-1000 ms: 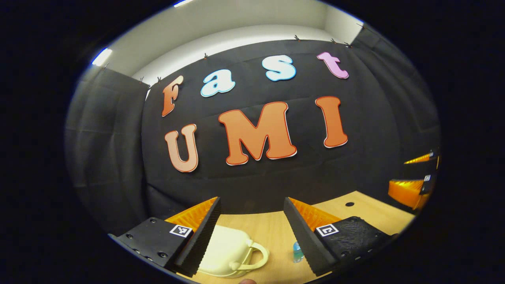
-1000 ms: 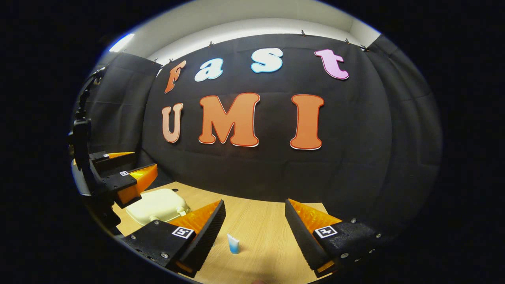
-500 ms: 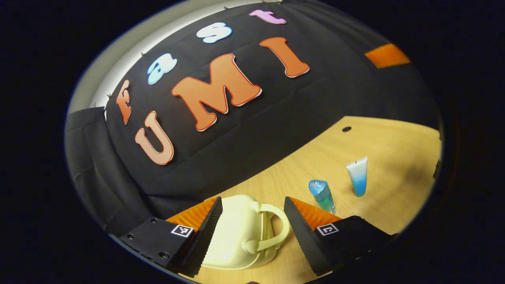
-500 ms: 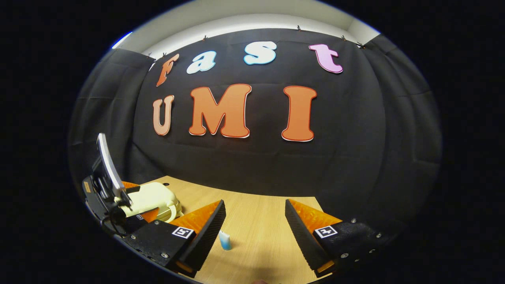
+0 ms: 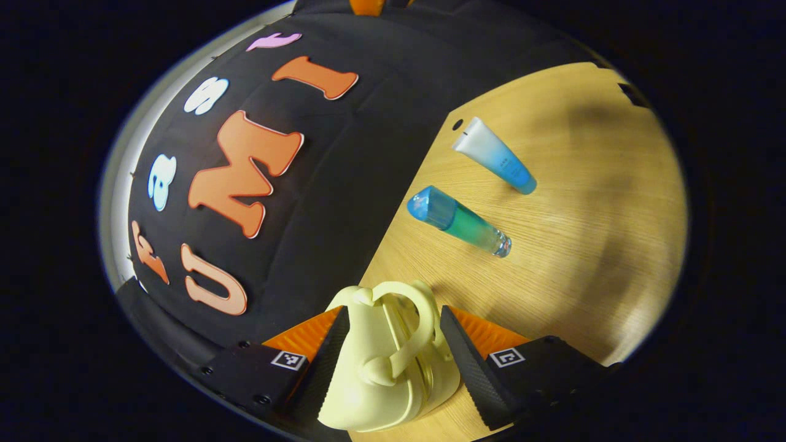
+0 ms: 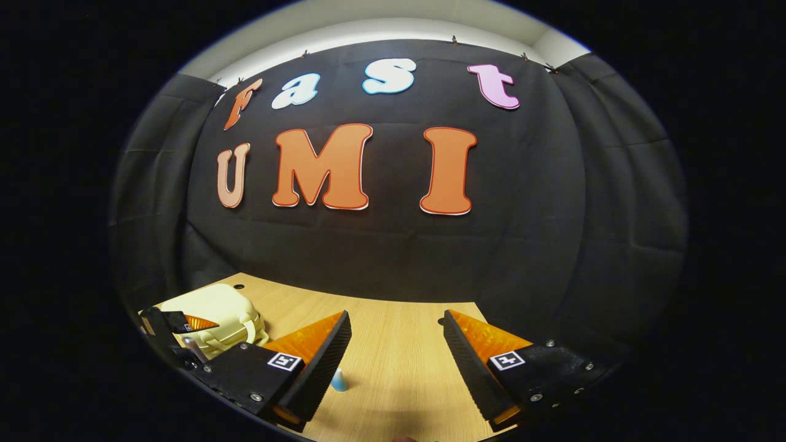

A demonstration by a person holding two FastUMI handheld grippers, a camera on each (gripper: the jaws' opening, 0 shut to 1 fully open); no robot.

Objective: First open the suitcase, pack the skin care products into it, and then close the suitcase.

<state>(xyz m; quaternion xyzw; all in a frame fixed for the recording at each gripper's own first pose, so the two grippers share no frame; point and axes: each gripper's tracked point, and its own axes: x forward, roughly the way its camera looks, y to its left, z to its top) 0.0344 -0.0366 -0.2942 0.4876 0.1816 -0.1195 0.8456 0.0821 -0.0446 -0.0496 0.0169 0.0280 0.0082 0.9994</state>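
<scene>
Suitcase, still shut on the table, is now bracketed by the spread left gripper, brought down within the last second, so opening seems imminent; beyond it, bottle and tube stand unpacked.

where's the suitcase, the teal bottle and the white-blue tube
suitcase (image 5: 393,368): left gripper view, on its cream handle side.
teal bottle (image 5: 463,222): left gripper view, on the middle of its body.
white-blue tube (image 5: 494,156): left gripper view, on the middle of its body.
</scene>
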